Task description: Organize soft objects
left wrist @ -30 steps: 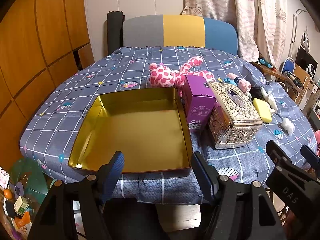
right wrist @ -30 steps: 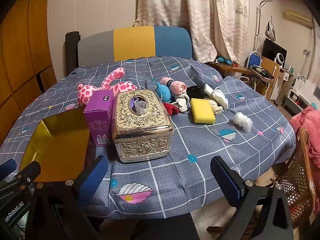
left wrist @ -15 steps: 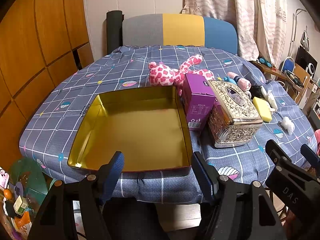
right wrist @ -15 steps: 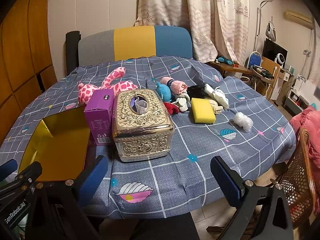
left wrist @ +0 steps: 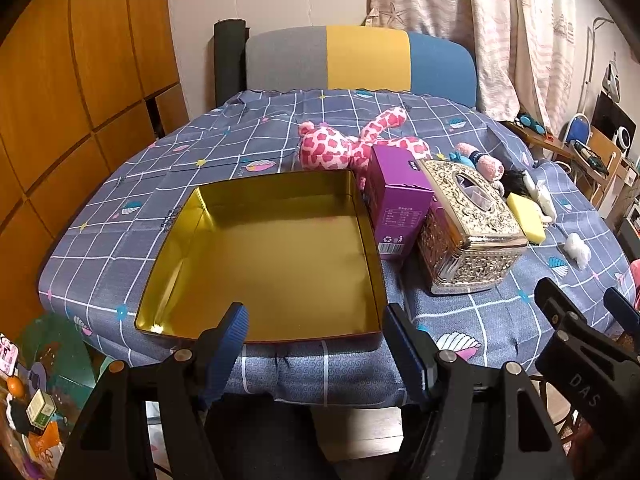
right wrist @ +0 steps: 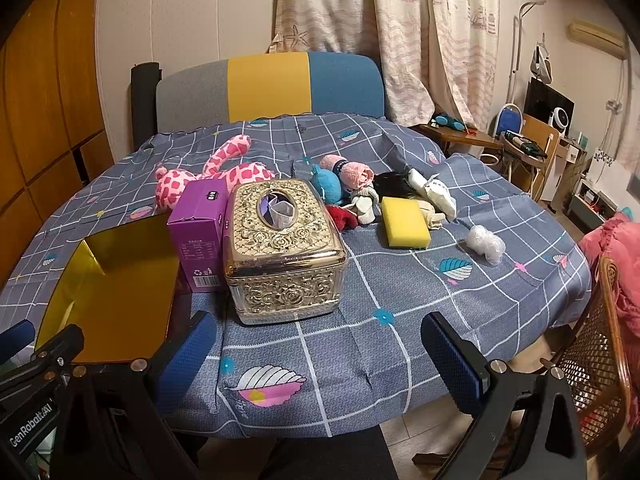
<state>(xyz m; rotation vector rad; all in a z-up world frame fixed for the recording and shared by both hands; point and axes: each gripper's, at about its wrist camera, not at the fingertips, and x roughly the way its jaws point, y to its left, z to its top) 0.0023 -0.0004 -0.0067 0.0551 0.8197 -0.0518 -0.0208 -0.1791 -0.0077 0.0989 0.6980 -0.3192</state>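
An empty gold tin [left wrist: 272, 256] lies on the table's near left; it also shows in the right wrist view [right wrist: 112, 292]. A pink spotted plush [left wrist: 344, 146] [right wrist: 208, 180] lies behind it. A pile of small soft toys [right wrist: 352, 184], a yellow sponge [right wrist: 404, 222] and a white plush [right wrist: 484, 242] lie at the right. My left gripper [left wrist: 314, 324] is open and empty at the tin's near edge. My right gripper [right wrist: 320, 344] is open and empty at the table's near edge.
A purple box [left wrist: 396, 208] [right wrist: 200, 228] and an ornate gold tissue box [left wrist: 468, 232] [right wrist: 284, 244] stand between tin and toys. A grey, yellow and blue chair back [right wrist: 268, 84] is behind the table. A wicker chair [right wrist: 600, 356] stands at the right.
Both views have shifted very slightly; the table sits a touch lower in frame. Nothing on the table has moved and both grippers stay open.
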